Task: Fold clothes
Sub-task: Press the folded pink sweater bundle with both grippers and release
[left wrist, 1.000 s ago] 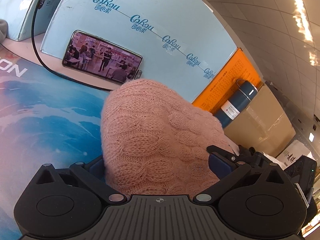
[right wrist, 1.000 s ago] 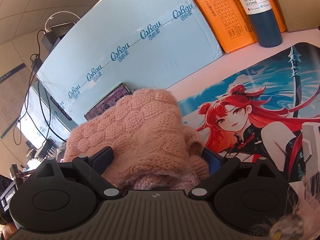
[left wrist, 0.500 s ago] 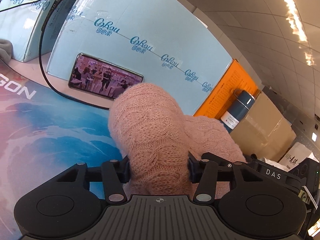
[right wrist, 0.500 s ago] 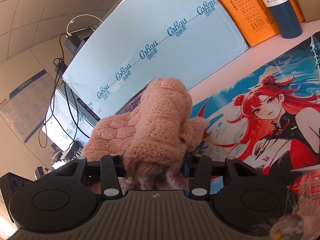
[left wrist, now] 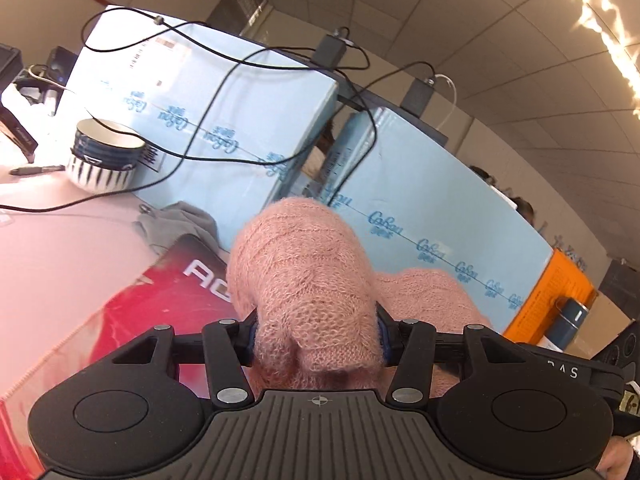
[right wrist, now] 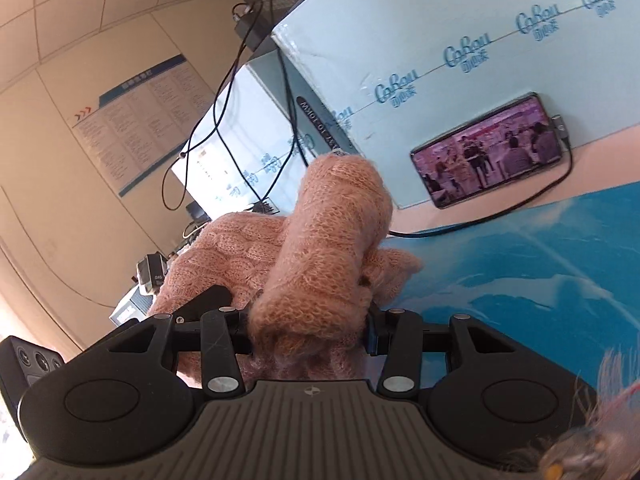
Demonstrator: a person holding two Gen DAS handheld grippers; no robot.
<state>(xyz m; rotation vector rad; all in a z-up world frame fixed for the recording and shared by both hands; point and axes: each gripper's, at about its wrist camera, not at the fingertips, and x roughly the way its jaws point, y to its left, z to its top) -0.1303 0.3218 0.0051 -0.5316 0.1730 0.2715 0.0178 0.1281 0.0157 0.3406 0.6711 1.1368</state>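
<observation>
Tabletop: pale pink surface that carries everything; a bare strip of it runs along the foot of the boxes.
Light blue boxes: two big cartons with blue lettering stand along the far edge of the tabletop, a narrow gap between them; black cables drape over their tops and fronts.
Desk mat: printed mat lying flat on the tabletop, blue where the right wrist view shows it, red with white lettering at its left end in the left wrist view.
Pink knitted sweater: bunched and held above the desk mat, strung between both grippers; each camera sees a thick roll of knit rising out of its own jaws and more of the sweater sagging off to the side.
Left gripper: jaws clamped on a thick fold of the sweater, pads pressed into the knit on both sides.
Right gripper: likewise pinching a roll of the sweater, with loose knit spilling below the fingers.
Orange box: at the far right end of the row of boxes.
Phone: propped on its long side against the front of a light blue box, screen lit, a cable plugged into its right end.
Bowls: a small stack, blue and white, near the far left corner of the tabletop, just beside the left box.
Grey cloth: crumpled at the foot of the left box, touching the desk mat's far corner.
Blue bottle: in front of the orange box.
</observation>
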